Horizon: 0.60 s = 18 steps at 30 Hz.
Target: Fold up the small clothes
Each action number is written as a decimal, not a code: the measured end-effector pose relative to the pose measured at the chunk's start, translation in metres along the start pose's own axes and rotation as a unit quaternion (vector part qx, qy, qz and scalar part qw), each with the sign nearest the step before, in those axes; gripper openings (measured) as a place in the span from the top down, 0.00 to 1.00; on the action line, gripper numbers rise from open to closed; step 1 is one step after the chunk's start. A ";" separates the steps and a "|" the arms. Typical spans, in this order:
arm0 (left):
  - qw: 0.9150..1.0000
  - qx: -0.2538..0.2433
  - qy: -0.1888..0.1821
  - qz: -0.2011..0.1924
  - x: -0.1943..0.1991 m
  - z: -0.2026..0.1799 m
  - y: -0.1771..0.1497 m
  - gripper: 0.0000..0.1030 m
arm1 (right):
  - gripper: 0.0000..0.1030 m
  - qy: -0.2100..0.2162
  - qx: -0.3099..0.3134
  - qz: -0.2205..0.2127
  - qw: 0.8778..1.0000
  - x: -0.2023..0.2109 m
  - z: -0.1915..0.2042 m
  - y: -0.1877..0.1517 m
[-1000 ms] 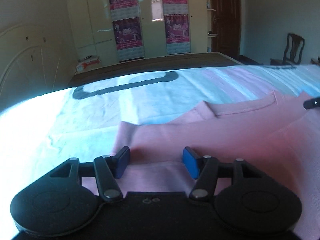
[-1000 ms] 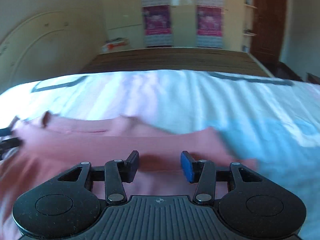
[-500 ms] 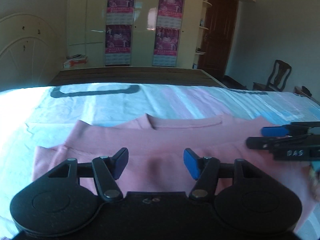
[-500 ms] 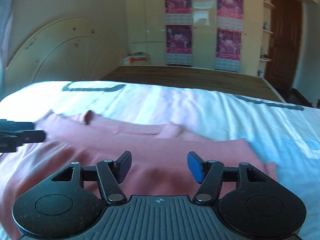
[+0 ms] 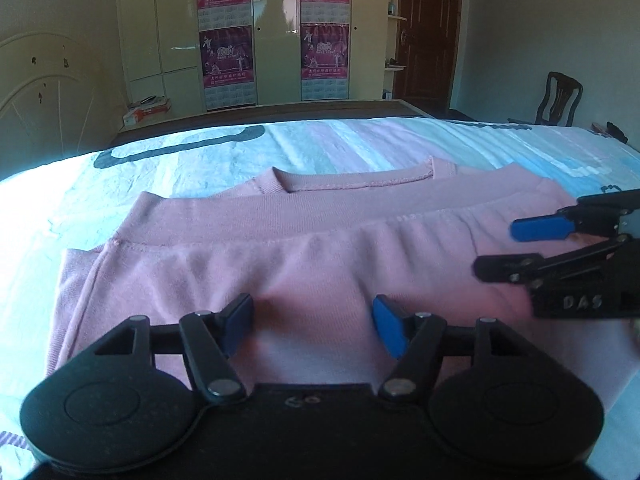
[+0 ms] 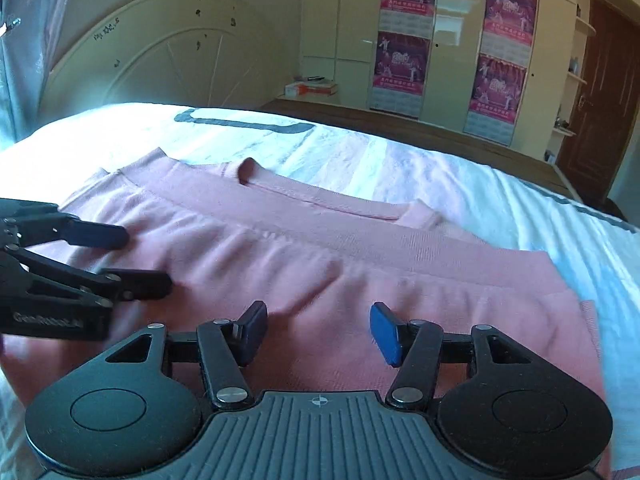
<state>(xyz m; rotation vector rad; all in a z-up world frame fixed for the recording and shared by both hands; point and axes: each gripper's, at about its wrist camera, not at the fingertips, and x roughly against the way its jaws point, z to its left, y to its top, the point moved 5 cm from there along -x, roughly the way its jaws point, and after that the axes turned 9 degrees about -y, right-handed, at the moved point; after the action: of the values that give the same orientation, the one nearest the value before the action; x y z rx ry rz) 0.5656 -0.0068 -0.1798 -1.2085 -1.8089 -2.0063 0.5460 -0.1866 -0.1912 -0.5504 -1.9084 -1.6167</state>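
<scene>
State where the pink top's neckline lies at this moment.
In both wrist views the neckline lies at the far edge of the folded pink top on the bed sheet, beyond both grippers.

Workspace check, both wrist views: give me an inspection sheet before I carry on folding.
Surface: bed sheet, pale blue and pink, a little wrinkled.
Job's things: pink top lying flat, lower part folded up short of the collar.
Clutter: nothing seen on the bed.
Grippers: left gripper and right gripper over the top, jaws open, nothing between them; left jaws have just been opening, right closing slightly.
Cables: nothing seen.
Surroundings: headboard, wardrobe with posters, dark door, chair.
</scene>
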 end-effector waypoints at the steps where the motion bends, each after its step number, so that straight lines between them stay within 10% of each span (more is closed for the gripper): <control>1: 1.000 0.007 -0.001 0.000 0.002 0.007 -0.002 0.25 | 0.45 -0.007 -0.007 0.008 1.000 -0.001 -0.010 -0.003; 13: 0.998 0.051 0.049 -0.002 0.033 0.072 -0.024 0.29 | 0.57 -0.074 -0.157 0.039 0.984 0.026 -0.145 -0.043; 18: 0.997 0.054 0.051 -0.003 0.037 0.076 -0.024 0.29 | 0.58 -0.098 -0.120 0.049 0.987 0.030 -0.143 -0.043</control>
<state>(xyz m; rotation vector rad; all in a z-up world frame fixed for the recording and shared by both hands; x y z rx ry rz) 0.5594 0.0810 -0.1788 -1.0522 -1.8470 -1.9092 0.5183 -0.3362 -0.1886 -0.9186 -1.8006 -1.7951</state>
